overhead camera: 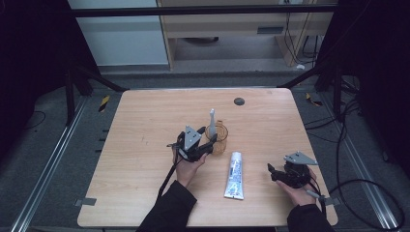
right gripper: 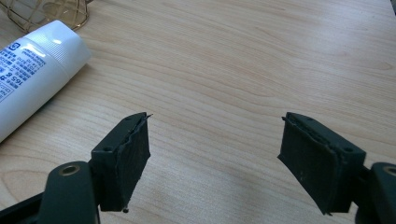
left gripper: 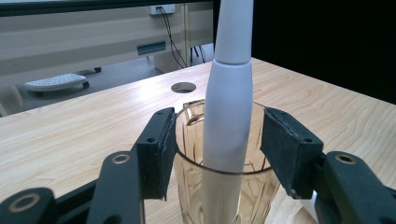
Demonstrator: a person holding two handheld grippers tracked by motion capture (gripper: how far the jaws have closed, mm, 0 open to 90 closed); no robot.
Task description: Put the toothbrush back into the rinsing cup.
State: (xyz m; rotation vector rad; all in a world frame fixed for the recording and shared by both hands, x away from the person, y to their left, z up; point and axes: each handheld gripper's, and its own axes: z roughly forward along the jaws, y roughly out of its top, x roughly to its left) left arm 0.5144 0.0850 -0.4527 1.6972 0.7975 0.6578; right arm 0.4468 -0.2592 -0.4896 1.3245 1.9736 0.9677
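Toothbrush (left gripper: 229,107) in cup (left gripper: 187,177) between left tool (left gripper: 217,149) pads.

Wood table (overhead camera: 145,121), grey carpet floor (overhead camera: 48,145), beige cabinet (overhead camera: 227,24) behind.

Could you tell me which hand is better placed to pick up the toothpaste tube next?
The right, probably. The right gripper stands open and empty on the table beside the toothpaste tube, while the left gripper has its jaws around the amber glass holding the white toothbrush handle.
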